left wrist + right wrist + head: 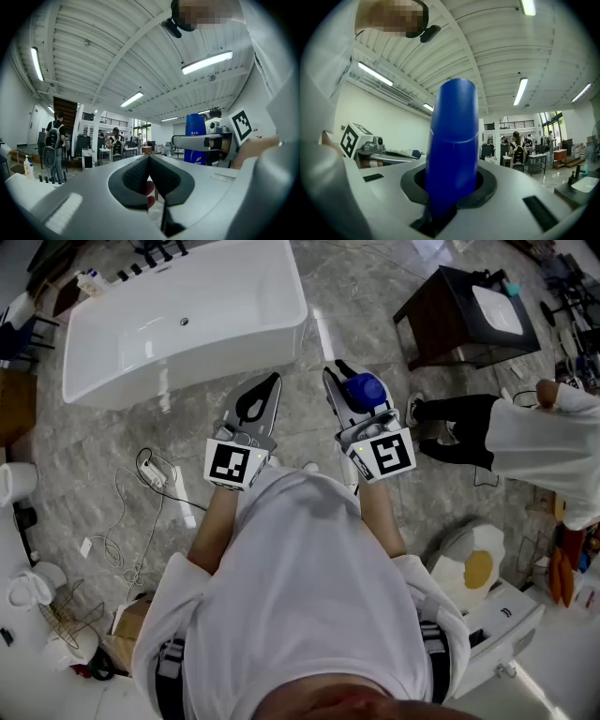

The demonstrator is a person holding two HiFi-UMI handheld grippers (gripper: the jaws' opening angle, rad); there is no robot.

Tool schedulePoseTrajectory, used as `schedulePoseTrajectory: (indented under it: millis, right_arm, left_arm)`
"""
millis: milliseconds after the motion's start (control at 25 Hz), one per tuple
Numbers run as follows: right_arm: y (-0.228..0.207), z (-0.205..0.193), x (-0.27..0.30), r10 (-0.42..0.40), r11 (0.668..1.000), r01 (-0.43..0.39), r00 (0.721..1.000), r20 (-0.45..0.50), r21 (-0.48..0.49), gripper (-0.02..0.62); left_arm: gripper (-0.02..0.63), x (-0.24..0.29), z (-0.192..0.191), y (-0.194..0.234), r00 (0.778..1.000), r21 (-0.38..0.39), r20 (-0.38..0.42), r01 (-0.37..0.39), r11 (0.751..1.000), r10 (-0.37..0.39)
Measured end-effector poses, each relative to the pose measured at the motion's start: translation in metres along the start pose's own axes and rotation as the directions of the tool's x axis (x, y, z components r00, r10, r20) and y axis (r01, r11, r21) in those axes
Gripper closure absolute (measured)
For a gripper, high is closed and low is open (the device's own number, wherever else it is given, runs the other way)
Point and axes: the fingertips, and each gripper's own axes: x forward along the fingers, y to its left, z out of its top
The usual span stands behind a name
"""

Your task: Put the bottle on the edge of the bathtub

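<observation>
Grey marble floor [347, 277]; dark vanity cabinet [441, 320] upper right; white cable [131, 512] left; ribbed white ceiling [117, 42], strip lights [206, 62].

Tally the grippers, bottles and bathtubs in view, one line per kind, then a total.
Grippers: 2, left gripper and right gripper
Bottle: 1
Bathtub: 1
Total: 4

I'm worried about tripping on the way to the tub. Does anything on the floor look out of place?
Yes: a loose white cable lies tangled on the floor at the person's left, short of the bathtub, a possible snag.
</observation>
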Motion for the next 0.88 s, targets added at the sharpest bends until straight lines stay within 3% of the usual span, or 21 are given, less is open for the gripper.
schedulePoseTrajectory:
  millis: [280,880]
  right_arm:
    - [-0.009,-0.001,-0.018,0.004,1.0,-0.003,1.0,0.004,-0.015,0.514]
    - [-0.097,-0.045,-0.046,0.001,1.0,-0.002,0.999,-0.048,-0.024,0.514]
  left_arm:
    - [0.609,0.009,-0.009,-0.015,1.0,0.004,-0.029,0.005,1.0,-0.005]
    - [0.609,0.078,-0.026,-0.035,0.996,0.055,-0.07,-0.047,0.997,0.051]
